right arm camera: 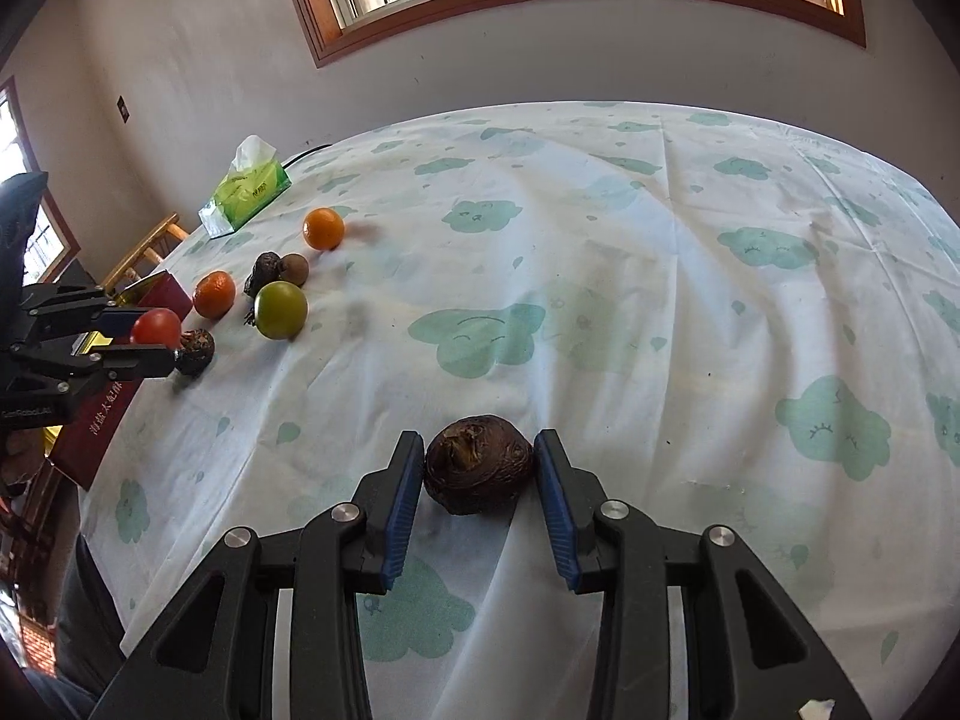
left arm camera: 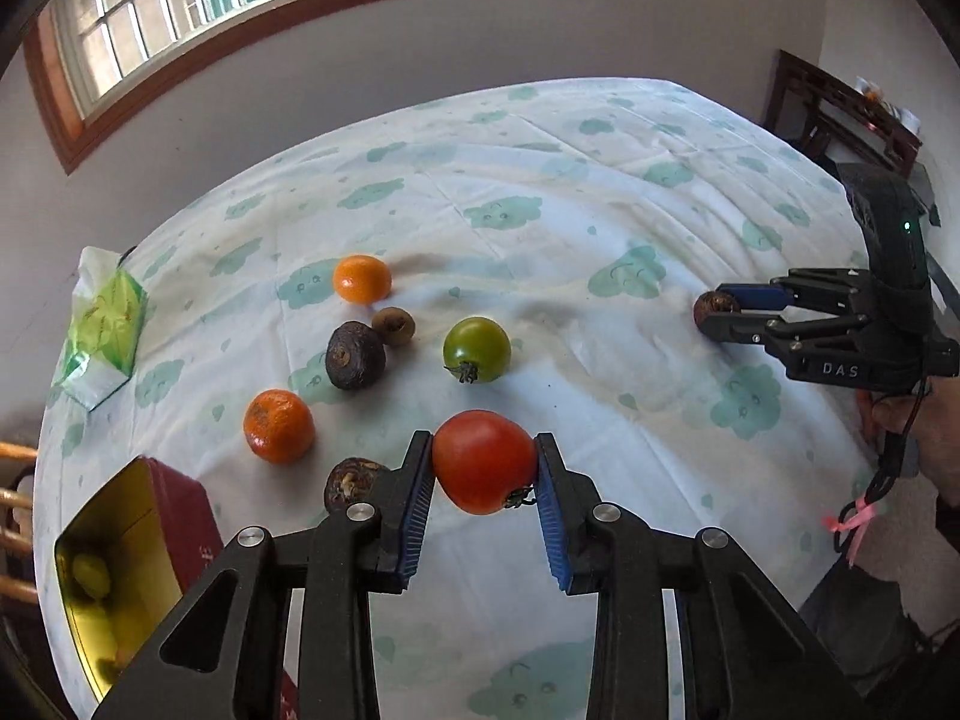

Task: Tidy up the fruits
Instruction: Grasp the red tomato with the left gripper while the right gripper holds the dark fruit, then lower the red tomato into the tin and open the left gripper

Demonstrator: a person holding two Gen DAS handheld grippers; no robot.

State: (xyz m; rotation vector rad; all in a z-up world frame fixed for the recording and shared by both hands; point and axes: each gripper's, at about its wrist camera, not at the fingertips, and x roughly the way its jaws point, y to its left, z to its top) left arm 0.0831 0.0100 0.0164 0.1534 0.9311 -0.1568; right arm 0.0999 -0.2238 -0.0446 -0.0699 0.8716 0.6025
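My left gripper (left arm camera: 485, 468) is shut on a red tomato (left arm camera: 483, 459), seen also in the right wrist view (right arm camera: 156, 326). My right gripper (right arm camera: 478, 468) is shut on a dark brown wrinkled fruit (right arm camera: 478, 463) that rests on the cloth; it also shows at the right of the left wrist view (left arm camera: 714, 306). On the cloth lie a green tomato (left arm camera: 477, 349), two oranges (left arm camera: 362, 279) (left arm camera: 278, 425), a dark fruit (left arm camera: 354, 355), a small brown fruit (left arm camera: 393, 325) and another dark fruit (left arm camera: 351, 480) beside my left finger.
A red box with a gold inside (left arm camera: 114, 564) stands open at the table's left edge, with a yellowish fruit in it. A green tissue pack (left arm camera: 105, 330) lies at the far left. A white cloth with green clouds (right arm camera: 660, 300) covers the table. A wooden chair (right arm camera: 150, 246) stands beyond the left edge.
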